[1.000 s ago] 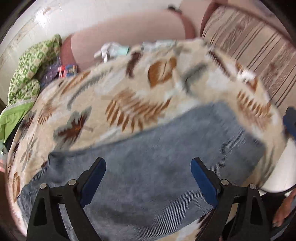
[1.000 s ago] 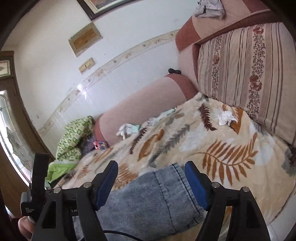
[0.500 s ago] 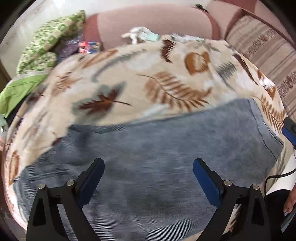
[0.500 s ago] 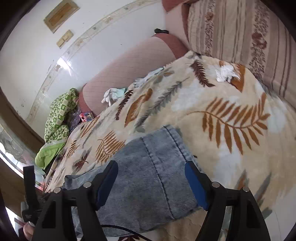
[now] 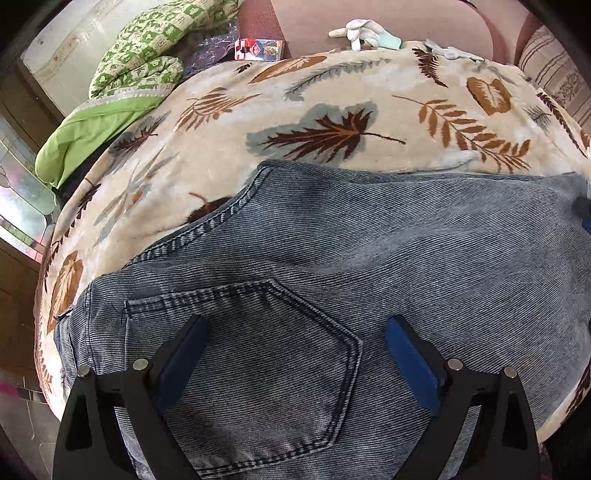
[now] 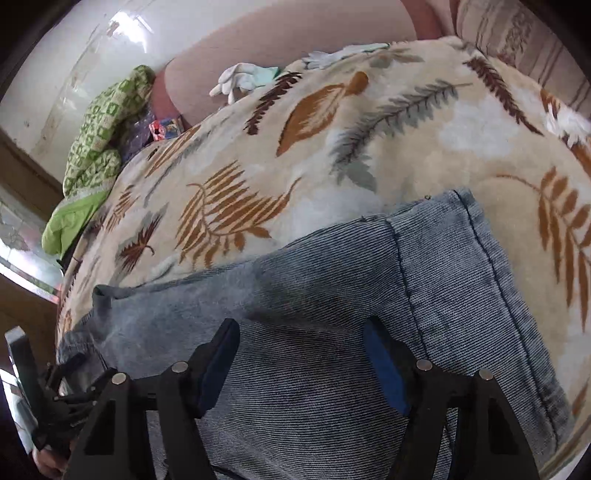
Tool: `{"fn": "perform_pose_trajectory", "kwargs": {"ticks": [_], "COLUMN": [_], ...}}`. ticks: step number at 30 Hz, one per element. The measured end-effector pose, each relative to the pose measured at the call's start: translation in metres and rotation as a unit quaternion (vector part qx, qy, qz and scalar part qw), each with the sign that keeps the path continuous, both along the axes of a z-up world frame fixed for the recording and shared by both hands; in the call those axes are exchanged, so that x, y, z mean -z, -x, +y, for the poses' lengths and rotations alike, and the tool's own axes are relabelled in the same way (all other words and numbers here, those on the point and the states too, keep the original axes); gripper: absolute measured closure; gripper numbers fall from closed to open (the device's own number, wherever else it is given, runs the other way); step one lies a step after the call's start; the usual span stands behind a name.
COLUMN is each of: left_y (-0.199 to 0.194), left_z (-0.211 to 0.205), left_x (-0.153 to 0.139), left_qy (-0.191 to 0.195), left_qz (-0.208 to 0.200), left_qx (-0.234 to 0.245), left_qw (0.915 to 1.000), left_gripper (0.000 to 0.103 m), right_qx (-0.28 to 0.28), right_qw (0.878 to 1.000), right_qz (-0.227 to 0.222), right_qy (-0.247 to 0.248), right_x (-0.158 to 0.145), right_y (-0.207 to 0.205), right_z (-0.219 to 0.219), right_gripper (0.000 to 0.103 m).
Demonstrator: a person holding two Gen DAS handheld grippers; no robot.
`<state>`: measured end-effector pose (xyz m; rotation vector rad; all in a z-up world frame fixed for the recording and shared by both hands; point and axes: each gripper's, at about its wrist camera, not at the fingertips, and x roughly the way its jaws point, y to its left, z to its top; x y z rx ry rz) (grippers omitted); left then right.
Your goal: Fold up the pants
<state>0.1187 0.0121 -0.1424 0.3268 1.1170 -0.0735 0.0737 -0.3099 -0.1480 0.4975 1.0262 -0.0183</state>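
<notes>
Faded blue denim pants [image 5: 369,251] lie flat across a leaf-patterned blanket [image 5: 332,96], back pocket [image 5: 266,339] up at the waist end. My left gripper [image 5: 295,354] is open and empty, hovering just above the pocket. In the right wrist view the hem end of the pants [image 6: 461,266] lies toward the right. My right gripper [image 6: 301,358] is open and empty, low over the leg fabric. The left gripper's body [image 6: 44,406] shows at the lower left of that view.
A green patterned quilt [image 5: 140,70] is heaped at the far left. White gloves [image 5: 360,29] and a small red packet [image 5: 258,48] lie by the pink sofa arm [image 6: 288,40]. A striped cushion [image 6: 517,33] stands at the right.
Both grippers have dropped lower and tilted down toward the pants. The left view has shifted toward the waist, so the back pocket now shows. Both stay open.
</notes>
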Motion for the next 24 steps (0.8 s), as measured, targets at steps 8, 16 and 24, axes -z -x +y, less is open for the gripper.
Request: {"fn": "perform_pose_trajectory", "kwargs": {"ticks": [8, 16, 24], "left_y": [0.016, 0.018, 0.01], "left_z": [-0.039, -0.117, -0.182], "left_x": [-0.044, -0.074, -0.09], "left_qy": [0.034, 0.038, 0.032], "left_qz": [-0.041, -0.069, -0.08], "left_qx": [0.072, 0.172, 0.248], "left_qw": [0.996, 0.9819, 0.9648], "left_gripper": [0.006, 0.006, 0.006], "right_qx": [0.093, 0.16, 0.148], "right_qw": [0.98, 0.939, 0.924], "right_qz": [-0.109, -0.176, -0.19], "right_qy": [-0.141, -0.25, -0.296], "right_x": [-0.029, -0.019, -0.012], "right_y": [0.071, 0.155, 0.171], "right_z": [-0.072, -0.121, -0.11], "right_gripper": [0.03, 0.028, 0.029]}}
